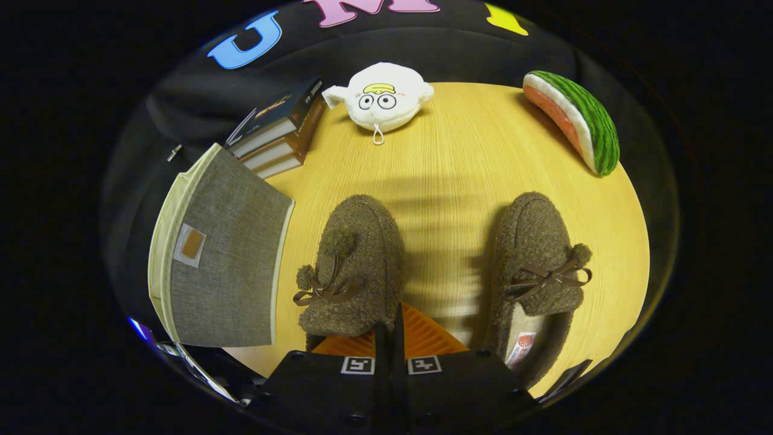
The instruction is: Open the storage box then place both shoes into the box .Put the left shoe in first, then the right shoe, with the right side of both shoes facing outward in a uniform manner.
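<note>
Two brown fuzzy shoes with bows and pompoms lie side by side on the round wooden table (459, 151), toes pointing away from me. One shoe (356, 266) lies nearer the storage box, the other shoe (537, 260) lies apart from it on the far side and shows its pale lining. The grey fabric storage box (226, 266) with cream trim stands beside the first shoe, its lid down. My gripper (391, 320) is shut with nothing between its fingers. Its tips hover over the heel end of the shoe nearer the box.
A stack of books (281, 130) sits beyond the box. A white plush toy (380, 96) lies at the table's far edge, and a watermelon-slice plush (577, 121) lies past the other shoe. Bare wood runs between the two shoes.
</note>
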### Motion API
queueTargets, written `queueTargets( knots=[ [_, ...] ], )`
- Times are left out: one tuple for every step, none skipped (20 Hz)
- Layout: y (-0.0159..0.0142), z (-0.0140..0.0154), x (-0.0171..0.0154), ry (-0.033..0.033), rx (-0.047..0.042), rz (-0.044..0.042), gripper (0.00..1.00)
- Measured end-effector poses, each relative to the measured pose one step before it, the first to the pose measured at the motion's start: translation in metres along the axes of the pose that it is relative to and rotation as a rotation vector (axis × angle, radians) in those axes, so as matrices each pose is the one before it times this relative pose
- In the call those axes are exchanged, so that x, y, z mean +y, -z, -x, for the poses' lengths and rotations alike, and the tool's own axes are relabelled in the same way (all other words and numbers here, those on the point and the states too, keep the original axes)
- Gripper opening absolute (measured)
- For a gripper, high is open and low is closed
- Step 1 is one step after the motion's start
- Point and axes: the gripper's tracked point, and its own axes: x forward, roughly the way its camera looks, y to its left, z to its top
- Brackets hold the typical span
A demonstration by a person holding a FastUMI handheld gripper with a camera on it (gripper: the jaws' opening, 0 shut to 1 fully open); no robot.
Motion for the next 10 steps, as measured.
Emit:
queueTargets(
  knots=[
    [-0.00379, 0.00800, -0.00047, 0.01295, -0.01338, -0.01129, 0.05],
    [-0.00304, 0.00816, -0.00081, 0.01351, -0.01025, -0.01064, 0.05],
    [-0.00305, 0.00923, 0.00110, 0.00750, -0.01014, -0.01206, 0.05],
    [-0.00179, 0.00924, 0.00272, 0.00273, -0.00376, -0.01086, 0.05],
    [-0.00240, 0.01235, 0.00513, -0.00098, -0.00570, -0.01673, 0.05],
    [-0.00328, 0.00988, 0.00678, -0.00316, -0.00768, -0.01722, 0.05],
    [-0.00422, 0.01029, 0.00849, -0.00408, -0.01229, -0.01656, 0.05],
    [-0.00437, 0.00991, 0.00961, -0.00579, -0.01462, -0.01236, 0.05],
    [-0.00518, 0.00931, 0.01083, -0.00584, -0.01368, -0.00999, 0.05],
    [-0.00505, 0.01037, 0.01062, -0.00504, -0.01231, -0.01377, 0.05]
  ],
)
